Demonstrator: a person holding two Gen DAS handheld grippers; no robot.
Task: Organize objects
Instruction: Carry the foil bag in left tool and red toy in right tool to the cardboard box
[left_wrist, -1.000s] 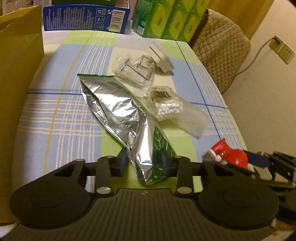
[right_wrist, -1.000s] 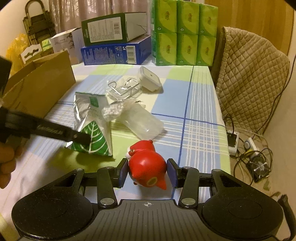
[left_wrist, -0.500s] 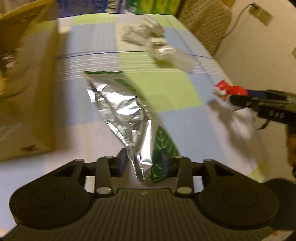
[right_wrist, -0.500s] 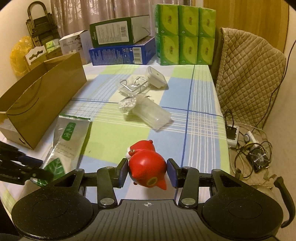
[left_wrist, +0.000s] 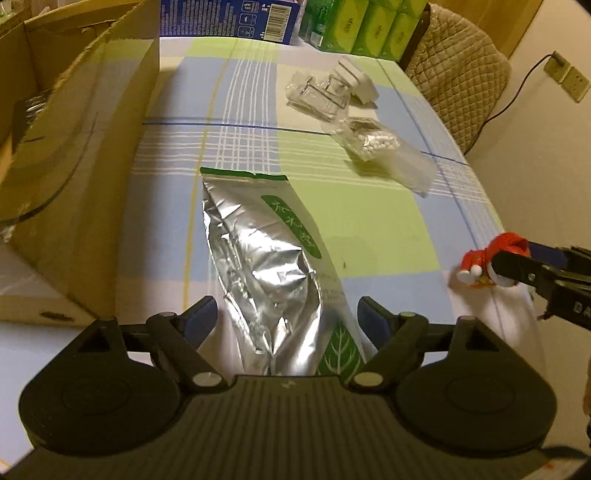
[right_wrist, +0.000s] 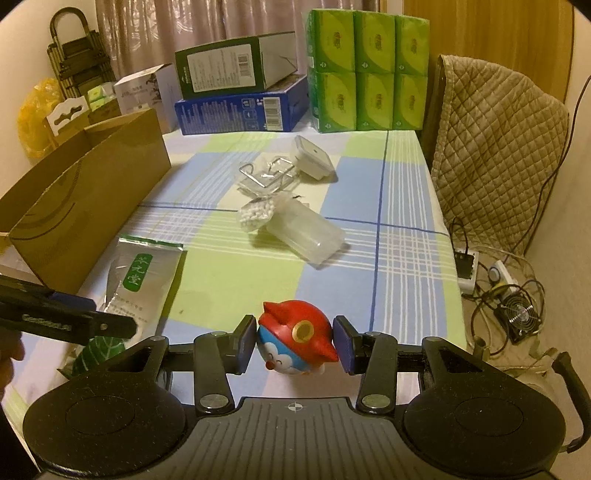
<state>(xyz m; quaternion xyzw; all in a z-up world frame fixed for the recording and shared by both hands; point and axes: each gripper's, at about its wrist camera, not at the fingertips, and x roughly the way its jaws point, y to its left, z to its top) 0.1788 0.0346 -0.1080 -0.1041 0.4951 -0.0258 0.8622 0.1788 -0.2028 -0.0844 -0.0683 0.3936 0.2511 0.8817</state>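
Foil pouch (left_wrist: 273, 273) lies flat on the checked tablecloth (left_wrist: 369, 221), its leaf-printed end between the wide-spread fingers of the left gripper (left_wrist: 290, 317), neither pad touching it (a cardboard box (left_wrist: 81, 177) stands just to its left). The right gripper (right_wrist: 294, 343) is partly open around a red toy figure (right_wrist: 297, 338); its left pad seems to touch the toy, with a small gap on the right.

Pouch (left_wrist: 273, 266) right of box (left_wrist: 85, 177)
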